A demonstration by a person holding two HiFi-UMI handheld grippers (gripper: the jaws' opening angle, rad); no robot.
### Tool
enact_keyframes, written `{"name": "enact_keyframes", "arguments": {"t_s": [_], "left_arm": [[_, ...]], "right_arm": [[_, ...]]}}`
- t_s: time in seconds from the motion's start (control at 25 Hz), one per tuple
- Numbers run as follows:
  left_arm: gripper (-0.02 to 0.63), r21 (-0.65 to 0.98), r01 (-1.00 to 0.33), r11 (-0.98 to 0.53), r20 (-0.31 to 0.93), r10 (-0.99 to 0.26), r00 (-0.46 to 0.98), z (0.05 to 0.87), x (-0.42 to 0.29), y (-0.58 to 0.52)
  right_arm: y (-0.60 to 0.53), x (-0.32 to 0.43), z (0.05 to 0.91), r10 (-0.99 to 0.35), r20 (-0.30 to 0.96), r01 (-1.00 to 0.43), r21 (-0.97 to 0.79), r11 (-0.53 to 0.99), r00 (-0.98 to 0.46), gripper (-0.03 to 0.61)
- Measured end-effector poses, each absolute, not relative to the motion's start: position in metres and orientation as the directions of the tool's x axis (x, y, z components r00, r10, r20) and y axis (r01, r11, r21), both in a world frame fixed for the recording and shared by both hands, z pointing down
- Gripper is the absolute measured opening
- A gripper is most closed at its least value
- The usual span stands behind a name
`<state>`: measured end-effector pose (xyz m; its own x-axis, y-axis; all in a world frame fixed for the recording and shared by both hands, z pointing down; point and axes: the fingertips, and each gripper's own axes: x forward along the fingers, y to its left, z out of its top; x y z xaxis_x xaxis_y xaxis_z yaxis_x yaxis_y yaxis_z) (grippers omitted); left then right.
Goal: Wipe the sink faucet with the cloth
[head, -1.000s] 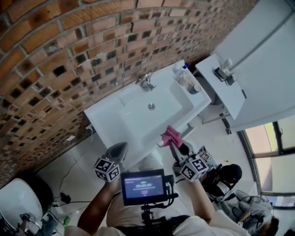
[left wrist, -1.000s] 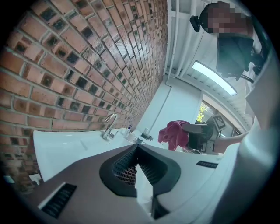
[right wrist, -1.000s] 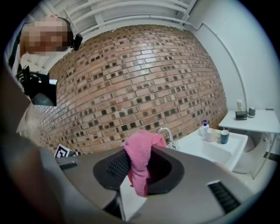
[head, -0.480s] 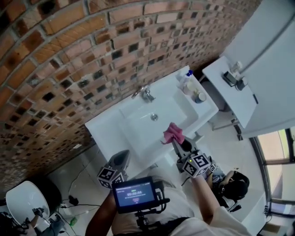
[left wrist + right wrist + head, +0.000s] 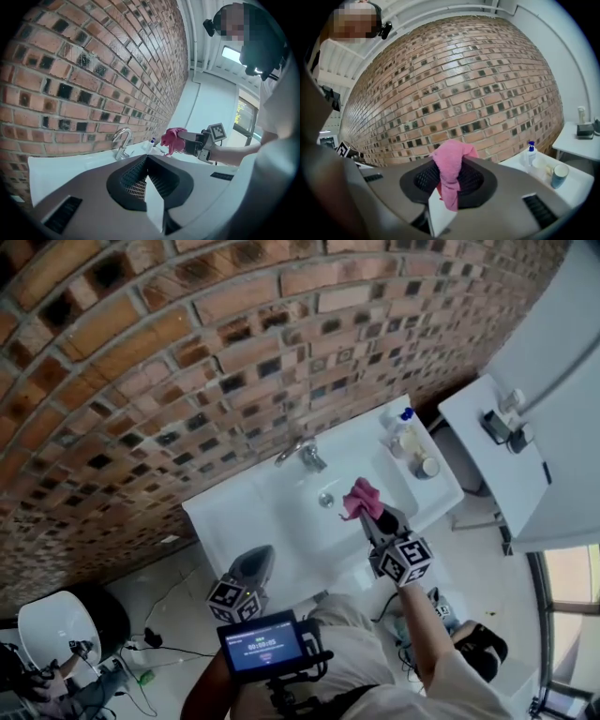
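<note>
Cloth (image 5: 449,164), pink and bunched, droops from right gripper (image 5: 377,521), apparently above sink (image 5: 225,521).

Brick wall (image 5: 141,352), pump bottle (image 5: 529,153), blue cup (image 5: 558,176)

The head camera looked steeply down from high above on the white sink (image 5: 246,507), its faucet (image 5: 305,456) and the brick wall (image 5: 187,352). The left gripper view looked from low at the sink's front towards the same faucet (image 5: 121,143). The right gripper view faced that wall, a pink cloth (image 5: 449,173) close before its lens, and shared the soap bottle (image 5: 529,153) with the head view.
</note>
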<state>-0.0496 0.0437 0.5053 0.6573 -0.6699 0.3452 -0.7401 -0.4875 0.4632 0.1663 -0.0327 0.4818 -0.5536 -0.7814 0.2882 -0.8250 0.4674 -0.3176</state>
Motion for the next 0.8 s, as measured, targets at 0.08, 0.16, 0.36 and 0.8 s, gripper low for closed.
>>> {"name": "enact_keyframes", "arguments": {"t_s": [0.08, 0.16, 0.36, 0.8], "left_arm": [[-0.012, 0.457, -0.753, -0.474, 0.351, -0.682, 0.642, 0.505, -0.045, 0.037], [-0.012, 0.453, -0.763, -0.462, 0.358, -0.689, 0.63, 0.505, -0.038, 0.032], [-0.012, 0.434, -0.786, -0.441, 0.381, -0.7, 0.604, 0.508, -0.029, 0.021], [-0.012, 0.402, -0.816, -0.415, 0.427, -0.704, 0.568, 0.525, -0.026, 0.017]], "right_arm": [[-0.046, 0.167, 0.492, -0.766, 0.309, -0.823, -0.29, 0.488, -0.563, 0.101], [-0.056, 0.168, 0.506, -0.748, 0.333, -0.819, -0.262, 0.511, -0.574, 0.101], [-0.081, 0.161, 0.546, -0.701, 0.386, -0.796, -0.196, 0.572, -0.599, 0.101], [-0.093, 0.15, 0.638, -0.595, 0.536, -0.755, -0.13, 0.643, -0.599, 0.103]]}}
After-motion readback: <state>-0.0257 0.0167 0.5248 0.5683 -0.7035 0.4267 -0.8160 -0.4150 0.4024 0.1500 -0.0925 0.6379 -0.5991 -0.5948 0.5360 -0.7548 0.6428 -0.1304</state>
